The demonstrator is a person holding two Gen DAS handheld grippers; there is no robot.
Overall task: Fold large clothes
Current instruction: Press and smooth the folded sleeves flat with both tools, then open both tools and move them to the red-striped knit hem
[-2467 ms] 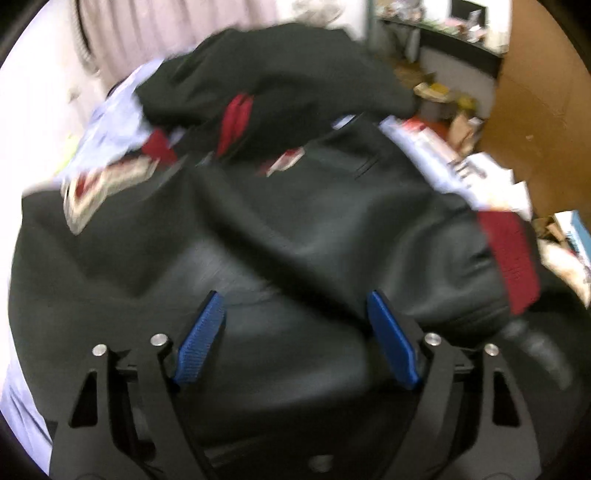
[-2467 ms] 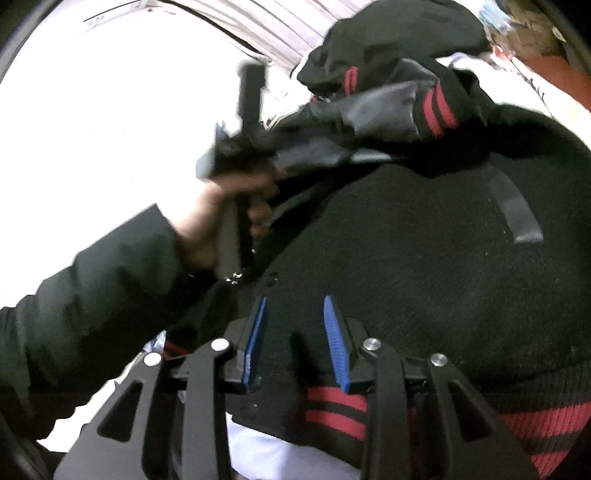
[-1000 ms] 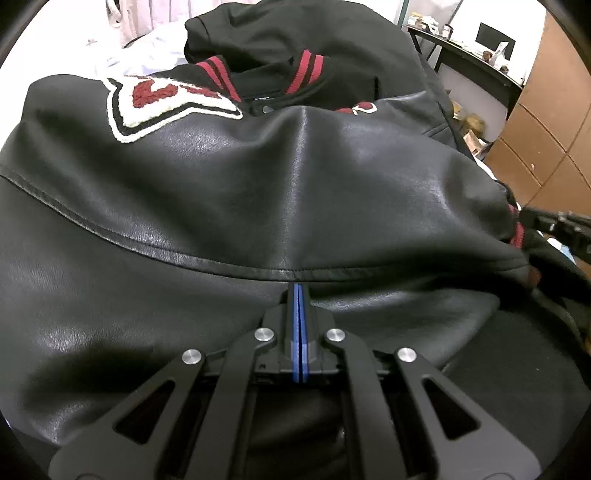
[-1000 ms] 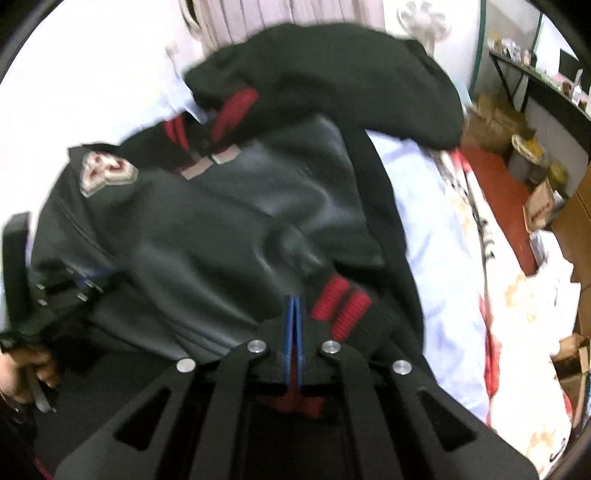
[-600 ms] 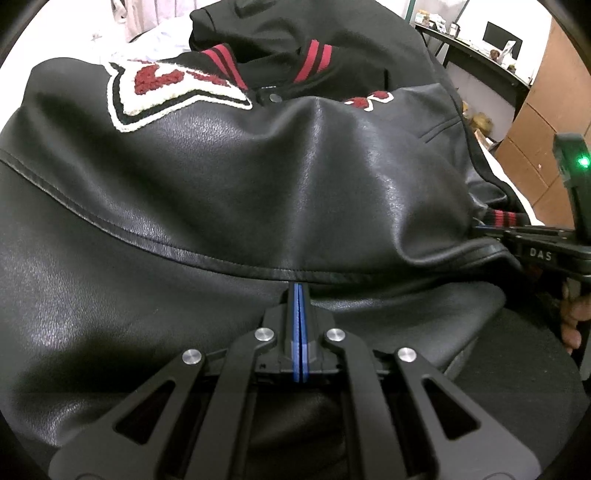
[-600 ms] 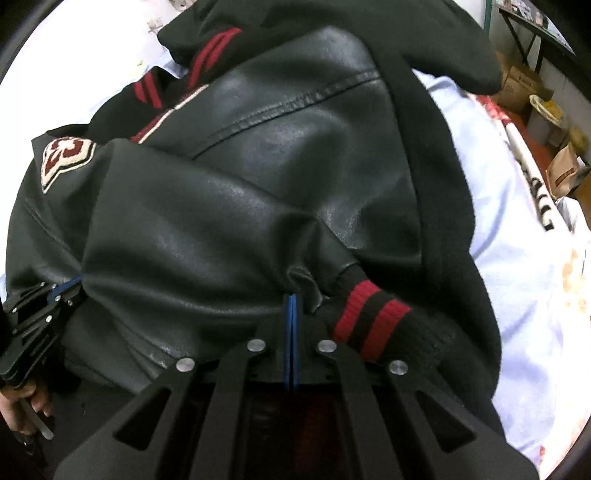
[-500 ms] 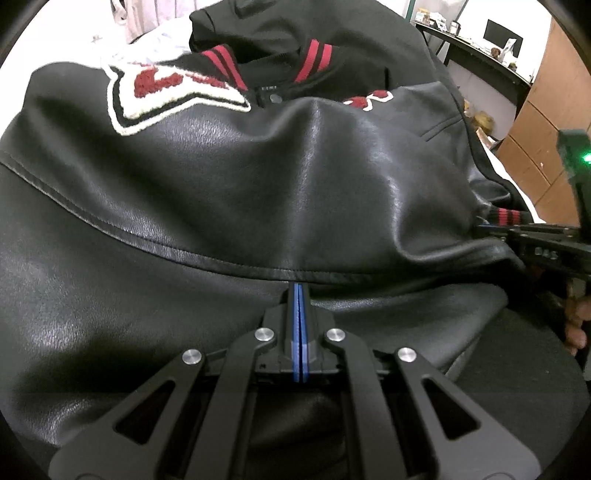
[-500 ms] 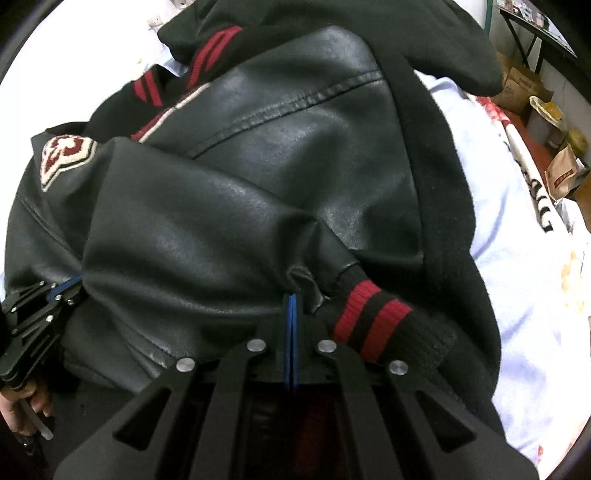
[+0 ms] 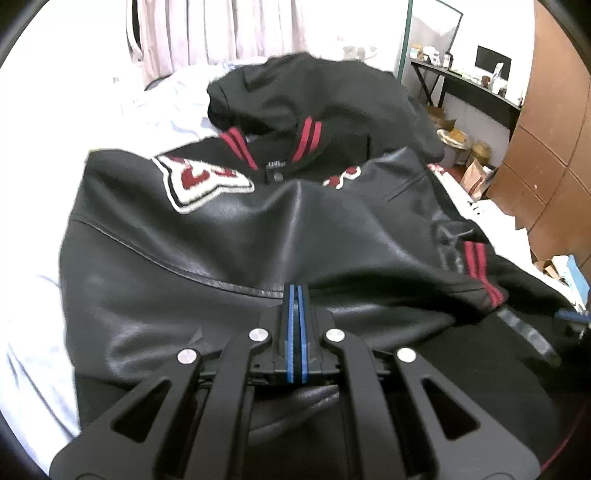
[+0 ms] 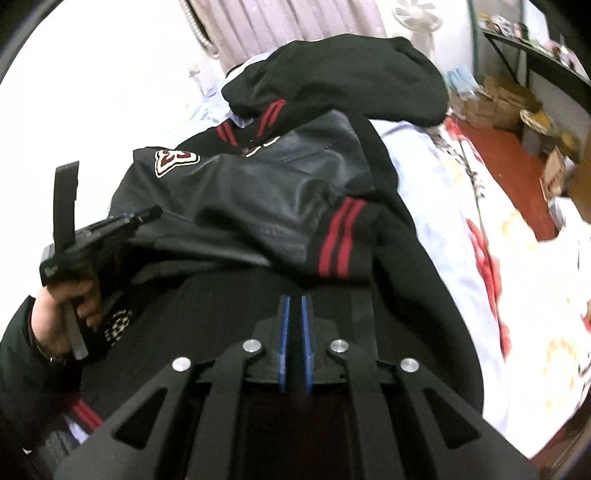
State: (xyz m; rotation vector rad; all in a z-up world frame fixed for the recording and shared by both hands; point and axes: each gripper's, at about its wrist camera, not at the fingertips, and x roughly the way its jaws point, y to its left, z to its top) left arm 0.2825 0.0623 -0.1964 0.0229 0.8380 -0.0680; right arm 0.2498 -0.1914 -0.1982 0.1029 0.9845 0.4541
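A black varsity jacket (image 9: 229,236) with leather sleeves, red-striped cuffs and a red-and-white patch (image 9: 199,182) lies on the bed. My left gripper (image 9: 295,291) is shut on the leather sleeve's seam edge. In the right wrist view the jacket (image 10: 266,192) lies folded over itself, its striped cuff (image 10: 340,240) just ahead of my right gripper (image 10: 294,301). The right gripper's blue pads stand slightly apart with nothing between them, above the black body fabric. The left gripper (image 10: 144,216) shows at the left, pinching the sleeve.
A pale blue sheet (image 10: 436,192) covers the bed (image 9: 162,103). A floral quilt (image 10: 517,280) hangs at the right edge. Curtains (image 9: 221,33) are behind. A black desk (image 9: 469,88), wooden cabinets (image 9: 550,147) and boxes on the floor (image 10: 506,103) stand to the right.
My right gripper has let go of the sleeve near its cuff and pulled back; the cuff now lies on the jacket. My left gripper still holds the sleeve and has drawn back and up.
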